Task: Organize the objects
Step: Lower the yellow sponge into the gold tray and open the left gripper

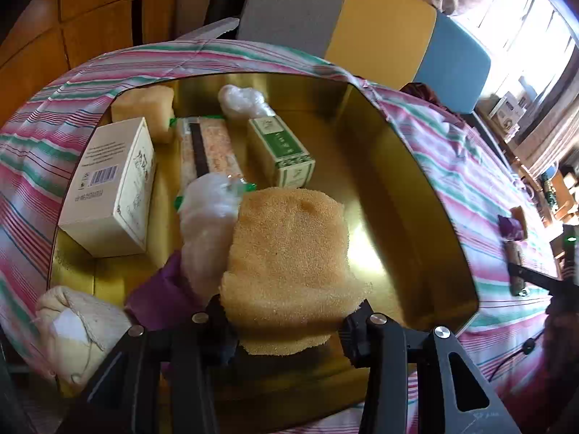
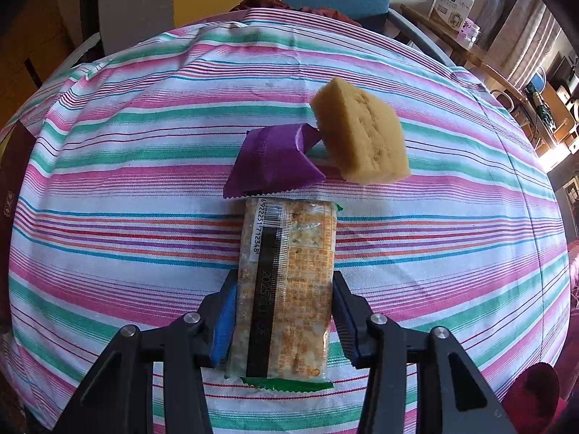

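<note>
Left gripper (image 1: 286, 320) up close: matte black angular linkage arms, round silver screw heads at each pivot, triangular cut-outs in the outer arms, ribbed black pads on the fingers; over to the right gripper (image 2: 284, 313), same black frame, same silver screws, same cut-outs; its ribbed pads (image 2: 225, 316) show blue on both sides.

tin (image 1: 427, 188) layout, seen from the left gripper (image 1: 289, 322)
sponge (image 1: 289, 253) right ahead of it; two boxes (image 1: 112, 188) and a cracker pack (image 1: 210, 148) sit further in, left.
</note>
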Demonstrator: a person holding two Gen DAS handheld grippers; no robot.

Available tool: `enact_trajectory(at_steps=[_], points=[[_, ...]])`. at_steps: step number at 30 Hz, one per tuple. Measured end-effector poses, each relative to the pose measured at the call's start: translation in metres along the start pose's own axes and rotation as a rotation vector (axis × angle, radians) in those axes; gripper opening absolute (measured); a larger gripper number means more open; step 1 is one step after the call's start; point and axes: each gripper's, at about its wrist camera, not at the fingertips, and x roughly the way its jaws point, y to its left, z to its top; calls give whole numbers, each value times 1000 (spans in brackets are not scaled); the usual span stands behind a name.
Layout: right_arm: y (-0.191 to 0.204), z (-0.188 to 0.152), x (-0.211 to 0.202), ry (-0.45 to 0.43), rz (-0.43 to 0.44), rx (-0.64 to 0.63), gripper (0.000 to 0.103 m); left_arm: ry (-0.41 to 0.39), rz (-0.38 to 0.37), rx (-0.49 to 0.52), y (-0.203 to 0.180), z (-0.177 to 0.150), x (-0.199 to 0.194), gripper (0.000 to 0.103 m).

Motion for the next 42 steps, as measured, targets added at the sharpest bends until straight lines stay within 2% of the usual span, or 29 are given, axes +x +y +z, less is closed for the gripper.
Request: enact_trajectory(at_steps=[1, 6, 10, 15, 22, 25, 30, 36, 42], points=[[0, 0, 0, 0, 0, -1, 48, 1, 23, 4, 1, -2, 2, 46], [-1, 0, 1, -1, 1, -4, 48, 0, 17, 30, 2, -12, 3, 50], [-1, 0, 1, -1, 1, -5, 48, 9, 10, 31, 2, -18, -1, 59], [-1, 0, 1, -1, -2, -8, 48, -9, -7, 14, 4, -21, -15, 60], [5, 0, -2, -5, -35, -28, 48, -130, 63, 57, 1, -21, -48, 62], [8, 0, -4, -5, -51, -31, 48, -188, 93, 68, 1, -18, -61, 67], [16, -1, -14, -12, -32, -32, 48, -233, 100, 78, 4, -14, -75, 67], [54, -1, -51, -88, 66, -67, 48, -264, 106, 78, 10, -16, -85, 67], [141, 6, -97, -180, 224, -224, 48, -298, 111, 64, 19, -16, -96, 68]])
